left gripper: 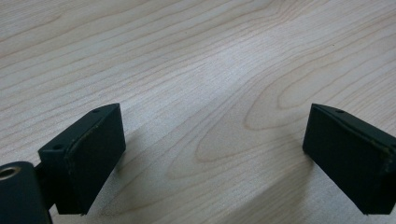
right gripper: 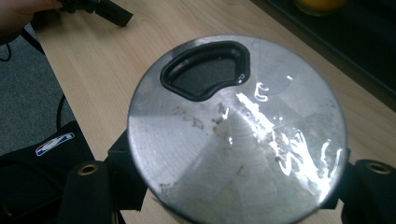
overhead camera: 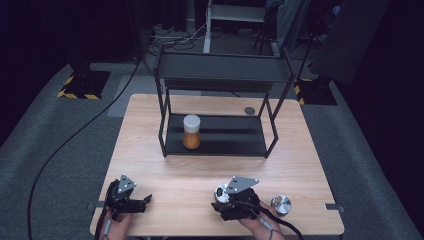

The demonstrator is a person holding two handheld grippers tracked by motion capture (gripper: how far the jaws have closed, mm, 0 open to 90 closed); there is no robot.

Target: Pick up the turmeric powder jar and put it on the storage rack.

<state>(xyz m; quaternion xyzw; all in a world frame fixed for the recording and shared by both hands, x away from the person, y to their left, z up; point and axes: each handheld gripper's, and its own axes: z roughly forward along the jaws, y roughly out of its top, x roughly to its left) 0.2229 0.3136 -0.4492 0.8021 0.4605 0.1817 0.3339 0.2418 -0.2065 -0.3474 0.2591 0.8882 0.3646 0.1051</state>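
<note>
While gripped: two shakers (overhead camera: 281, 204); one jar (overhead camera: 191, 131)

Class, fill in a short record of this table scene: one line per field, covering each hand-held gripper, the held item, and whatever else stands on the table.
Right hand-held gripper: shut on round shiny metal shaker with a kidney-shaped lid opening
Left hand-held gripper: open, nothing between its jaws, over bare wood
Second round metal shaker: upright, right of the right hand-held gripper
Orange jar with white lid: on lower shelf of black metal rack
Light wooden table: bears all of these
</note>
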